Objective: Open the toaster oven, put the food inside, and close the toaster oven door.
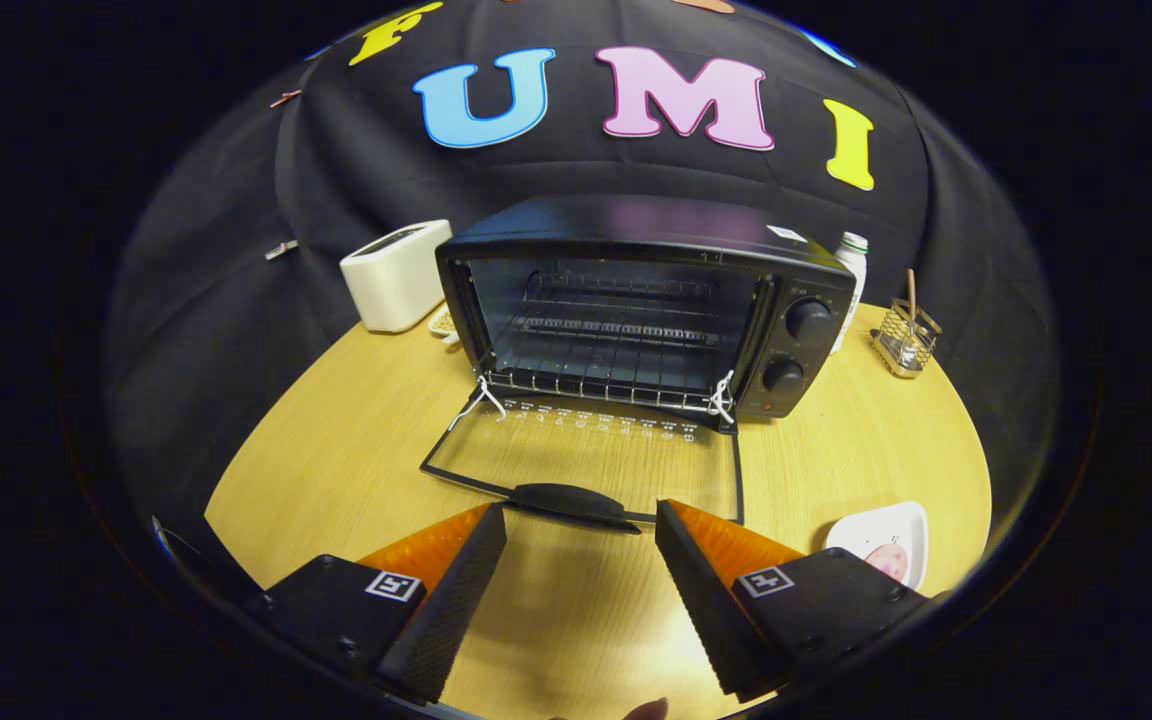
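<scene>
Glass door (596, 455) of toaster oven (636, 300) lies flat open on worktop (336, 450), handle (568, 500) just ahead of gripper (581, 525). Gripper wide open, empty. Food (886, 562) on white plate (886, 530), right of door; likely soft, light: pinch gently at sides.

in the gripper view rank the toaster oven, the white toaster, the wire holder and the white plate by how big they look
1. toaster oven
2. white toaster
3. white plate, partly hidden by a finger
4. wire holder, looks close to the plate; unsure
</scene>
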### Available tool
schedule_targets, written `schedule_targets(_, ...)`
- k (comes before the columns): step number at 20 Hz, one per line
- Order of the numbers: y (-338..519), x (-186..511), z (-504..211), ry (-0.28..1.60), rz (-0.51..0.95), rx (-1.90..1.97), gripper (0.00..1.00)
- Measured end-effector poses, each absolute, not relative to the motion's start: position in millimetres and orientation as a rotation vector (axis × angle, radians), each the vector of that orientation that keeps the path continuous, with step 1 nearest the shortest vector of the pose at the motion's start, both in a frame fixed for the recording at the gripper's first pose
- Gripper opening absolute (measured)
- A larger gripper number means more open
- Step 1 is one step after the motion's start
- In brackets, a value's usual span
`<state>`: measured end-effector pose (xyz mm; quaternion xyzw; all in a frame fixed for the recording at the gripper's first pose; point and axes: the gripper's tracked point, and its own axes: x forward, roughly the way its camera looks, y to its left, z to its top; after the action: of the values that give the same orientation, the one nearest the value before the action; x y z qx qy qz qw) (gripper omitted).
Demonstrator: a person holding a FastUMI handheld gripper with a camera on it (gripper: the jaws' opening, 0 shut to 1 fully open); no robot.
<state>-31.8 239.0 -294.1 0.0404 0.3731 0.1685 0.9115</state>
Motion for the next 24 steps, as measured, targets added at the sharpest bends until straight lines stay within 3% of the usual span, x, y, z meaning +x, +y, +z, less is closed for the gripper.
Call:
schedule_targets(10, 118.3, -58.1, -269.7, 0.994, 0.478, 0.211, 0.96)
schedule_targets(19, -60.8, -71.1, -346.5, 1.298, 0.301, 0.112, 0.98)
schedule_targets(24, -88.9, -65.0, -387.2, 1.428, 0.252, 0.205, 0.98)
